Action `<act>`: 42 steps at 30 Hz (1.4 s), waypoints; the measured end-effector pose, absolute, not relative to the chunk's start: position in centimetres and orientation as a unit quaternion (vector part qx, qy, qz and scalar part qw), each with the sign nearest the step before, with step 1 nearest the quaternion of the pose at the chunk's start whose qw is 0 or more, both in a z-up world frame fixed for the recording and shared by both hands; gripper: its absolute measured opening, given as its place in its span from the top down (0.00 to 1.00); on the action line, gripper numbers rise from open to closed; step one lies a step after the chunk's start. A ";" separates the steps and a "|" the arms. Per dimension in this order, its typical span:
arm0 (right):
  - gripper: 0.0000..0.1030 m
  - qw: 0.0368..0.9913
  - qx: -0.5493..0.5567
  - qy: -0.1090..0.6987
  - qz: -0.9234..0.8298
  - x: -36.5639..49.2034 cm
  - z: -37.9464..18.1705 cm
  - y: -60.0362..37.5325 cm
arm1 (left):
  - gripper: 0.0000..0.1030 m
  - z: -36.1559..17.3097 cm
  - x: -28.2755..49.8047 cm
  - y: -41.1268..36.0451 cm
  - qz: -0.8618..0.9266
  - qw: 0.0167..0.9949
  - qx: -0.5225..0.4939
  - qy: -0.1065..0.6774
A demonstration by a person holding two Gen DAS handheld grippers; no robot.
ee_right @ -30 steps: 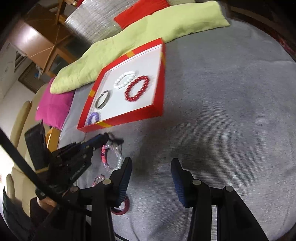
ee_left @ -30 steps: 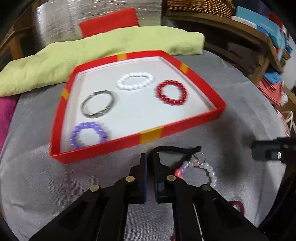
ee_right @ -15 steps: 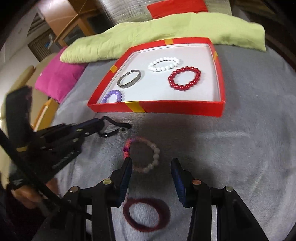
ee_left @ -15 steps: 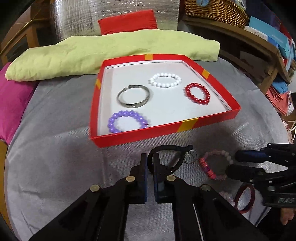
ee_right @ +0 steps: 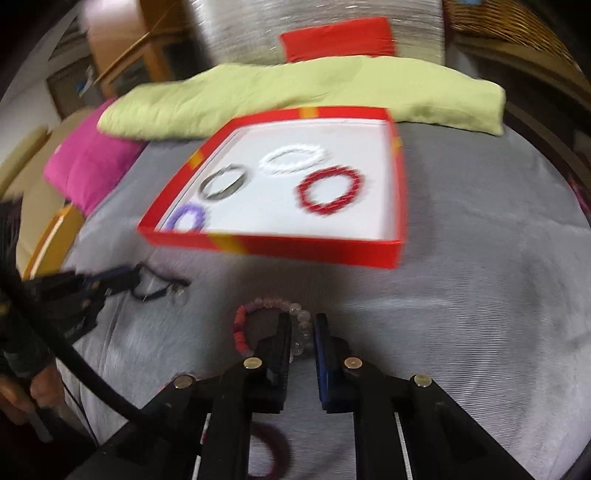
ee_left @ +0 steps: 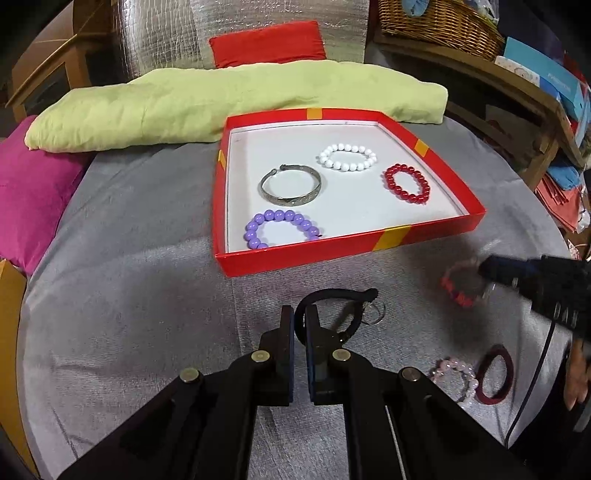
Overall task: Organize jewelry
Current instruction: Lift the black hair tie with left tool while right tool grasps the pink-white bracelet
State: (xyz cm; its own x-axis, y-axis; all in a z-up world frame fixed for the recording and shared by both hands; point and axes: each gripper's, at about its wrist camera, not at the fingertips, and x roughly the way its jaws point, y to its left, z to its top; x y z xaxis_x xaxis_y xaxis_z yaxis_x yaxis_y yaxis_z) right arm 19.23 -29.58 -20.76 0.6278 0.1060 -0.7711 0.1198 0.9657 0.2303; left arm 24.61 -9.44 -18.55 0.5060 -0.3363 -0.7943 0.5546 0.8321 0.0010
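Pinching the black cord bracelet (ee_left: 338, 300) w/ left gripper (ee_left: 300, 314) fingers closed; right gripper (ee_right: 301, 325) fingers closing around the pink bead bracelet (ee_right: 258, 314), near red tray (ee_left: 332, 254).

A home living room: cushions (ee_left: 33, 192), wicker basket (ee_left: 439, 26), wooden shelf (ee_left: 517, 85).

A long yellow-green pillow (ee_left: 236, 107) lies behind a magenta cushion (ee_left: 33, 192), with a red cushion (ee_left: 267, 44) and wicker basket (ee_left: 439, 26) beyond.
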 end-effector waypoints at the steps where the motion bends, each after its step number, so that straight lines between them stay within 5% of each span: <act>1: 0.87 0.893 0.143 0.428 -0.008 19.0 -20.7 -30.4 | 0.95 -18.6 24.5 -9.5 -0.261 0.858 0.129 0.423; 12: 0.87 0.872 0.184 0.451 -0.037 18.4 -22.1 -34.6 | 0.92 -20.3 25.0 -10.6 -0.249 0.842 0.154 0.454; 15: 0.87 0.870 0.186 0.456 -0.035 18.4 -22.2 -34.8 | 0.82 -20.3 25.2 -10.7 -0.249 0.842 0.150 0.455; 17: 0.84 0.867 0.191 0.458 -0.036 18.3 -22.4 -34.9 | 0.63 -20.2 25.4 -10.6 -0.248 0.843 0.147 0.455; 19: 0.83 0.866 0.195 0.458 -0.036 18.4 -22.4 -35.0 | 0.60 -20.3 25.4 -10.7 -0.247 0.844 0.144 0.454; 24: 0.75 0.870 0.187 0.455 -0.034 18.5 -22.3 -34.5 | 0.61 -20.4 25.2 -11.2 -0.254 0.845 0.147 0.447; 28: 0.79 0.878 0.159 0.450 -0.036 18.4 -22.3 -33.8 | 0.90 -20.3 24.5 -11.7 -0.276 0.843 0.154 0.435; 29: 0.88 0.880 0.155 0.447 -0.037 18.4 -22.2 -33.7 | 0.91 -20.2 24.2 -11.9 -0.282 0.843 0.157 0.430; 42: 0.91 0.902 0.196 0.384 0.005 17.6 -19.5 -34.2 | 0.93 -17.7 23.2 -11.7 -0.297 0.858 0.128 0.399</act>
State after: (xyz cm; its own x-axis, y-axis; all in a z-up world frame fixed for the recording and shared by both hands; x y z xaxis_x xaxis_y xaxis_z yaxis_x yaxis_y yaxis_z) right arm 17.62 -34.19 -19.47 0.7048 0.1589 -0.6913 0.1426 0.9229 0.3576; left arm 23.18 -11.75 -17.66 0.5053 -0.4084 -0.7602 0.6126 0.7902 -0.0173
